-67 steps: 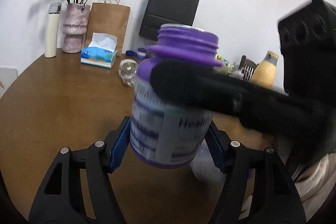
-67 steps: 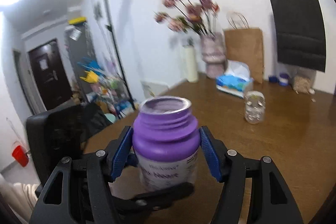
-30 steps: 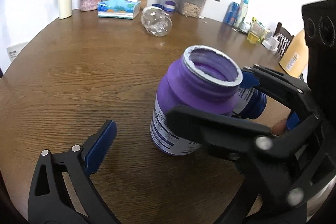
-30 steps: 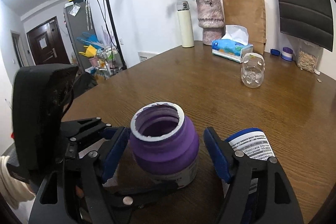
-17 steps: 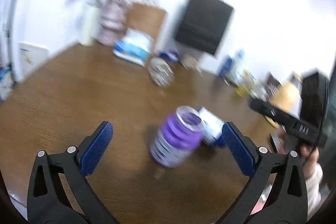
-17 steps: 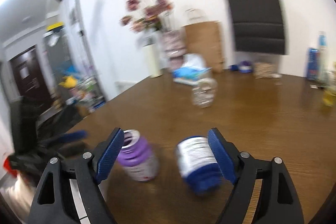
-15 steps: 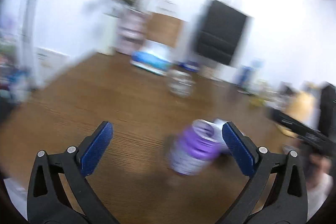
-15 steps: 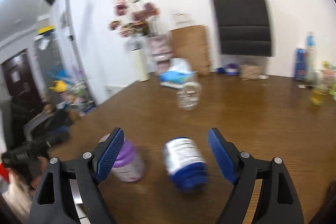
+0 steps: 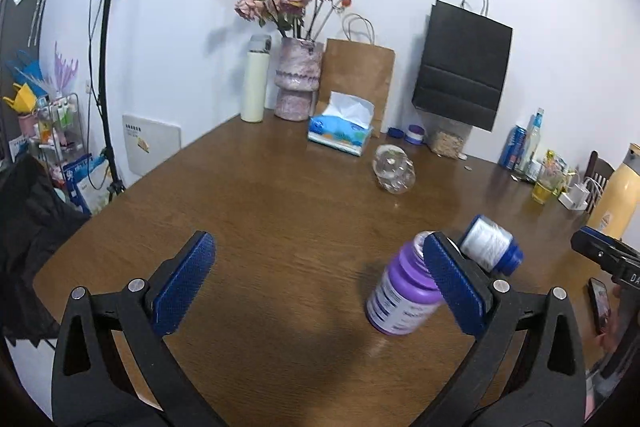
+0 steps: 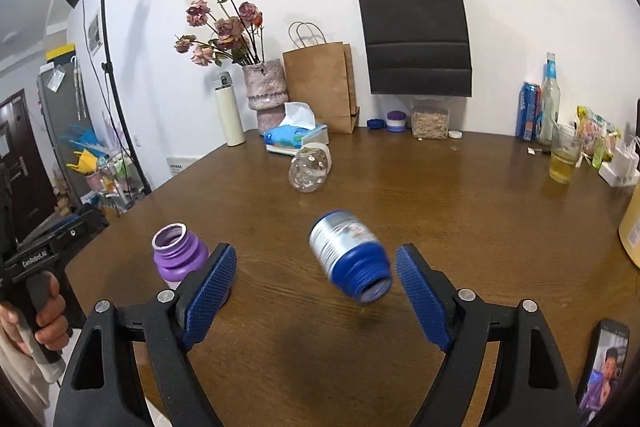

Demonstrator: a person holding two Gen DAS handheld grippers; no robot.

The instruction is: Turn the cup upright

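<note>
A purple jar [image 9: 402, 297] [image 10: 179, 257] stands upright on the brown table [image 9: 280, 227], mouth open at the top. A blue jar [image 10: 350, 261] [image 9: 490, 245] lies on its side beside it, mouth toward the right wrist camera. Farther back a clear plastic jar [image 9: 394, 174] [image 10: 309, 167] also lies on its side. My left gripper [image 9: 320, 283] is open and empty, its right finger overlapping the purple jar's top in view. My right gripper [image 10: 316, 297] is open and empty, just short of the blue jar.
Along the far wall stand a vase of dried roses [image 9: 298, 83], a cream flask [image 9: 255, 83], a tissue box [image 9: 340, 133], paper bags [image 10: 414, 27], bottles and a glass of yellow drink [image 10: 563, 159]. A phone [image 10: 604, 367] lies at the near right edge. A hand [image 10: 46, 323] holds the other gripper's handle.
Both grippers let go of the purple jar, opened and pulled back from it. It now stands on the table by itself; the right gripper's view has swung toward the blue jar.
</note>
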